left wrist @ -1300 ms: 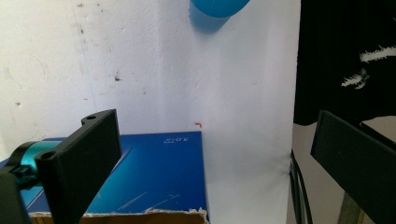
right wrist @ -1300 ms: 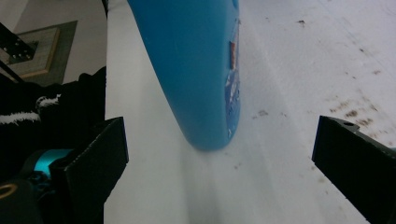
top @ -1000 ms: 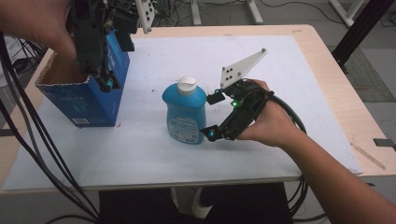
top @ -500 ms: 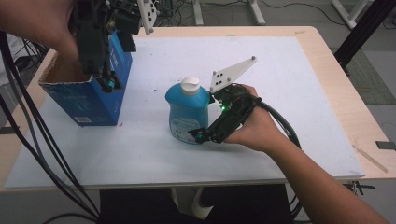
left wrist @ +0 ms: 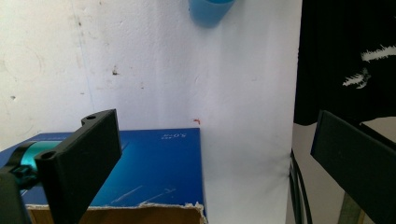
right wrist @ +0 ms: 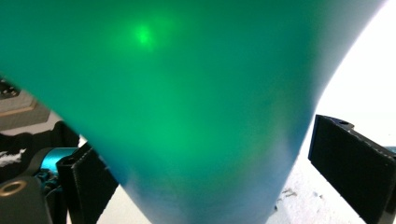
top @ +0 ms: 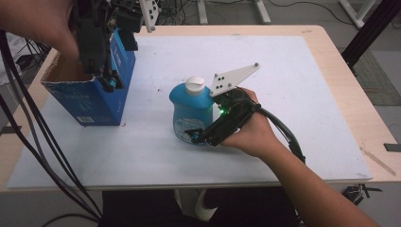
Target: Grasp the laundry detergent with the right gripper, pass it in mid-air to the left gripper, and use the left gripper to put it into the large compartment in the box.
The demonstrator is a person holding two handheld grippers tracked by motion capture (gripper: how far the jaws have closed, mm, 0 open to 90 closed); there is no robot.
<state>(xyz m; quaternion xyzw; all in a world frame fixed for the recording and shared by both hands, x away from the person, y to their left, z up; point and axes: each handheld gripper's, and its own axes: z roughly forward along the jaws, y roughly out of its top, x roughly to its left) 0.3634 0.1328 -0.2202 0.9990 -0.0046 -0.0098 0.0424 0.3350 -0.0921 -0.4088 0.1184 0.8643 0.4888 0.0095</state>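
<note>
Standing upright near the middle of the white tabletop sheet [top: 293,85], the blue plastic bottle with a white cap [top: 191,111] has bare sheet on its far and right sides, while its near right side is crowded by our right gripper [top: 201,135]. In the right gripper view the bottle's [right wrist: 177,107] smooth, curved wall sits between the two black jaws, which stand spread on either side of it; we see a gap at the right jaw, and we cannot tell whether the left one touches. The right hand [top: 250,130] wraps the gripper body, a grey three-cornered plate [top: 232,78] rising above it.

Off to the left, well apart from the bottle, sits the open blue cardboard box [top: 101,101], close to the sheet's left edge. Its brown interior shows at the top, but what it holds is hidden from us. The box's [left wrist: 154,172] torn cardboard rim and glossy blue face show in the left gripper view.

Our left gripper [top: 101,56] hangs over the box's right wall, held by the left hand [top: 40,21]. Its jaws are wide apart with nothing between them. Black cables [top: 33,137] trail down the left side past the table edge.
</note>
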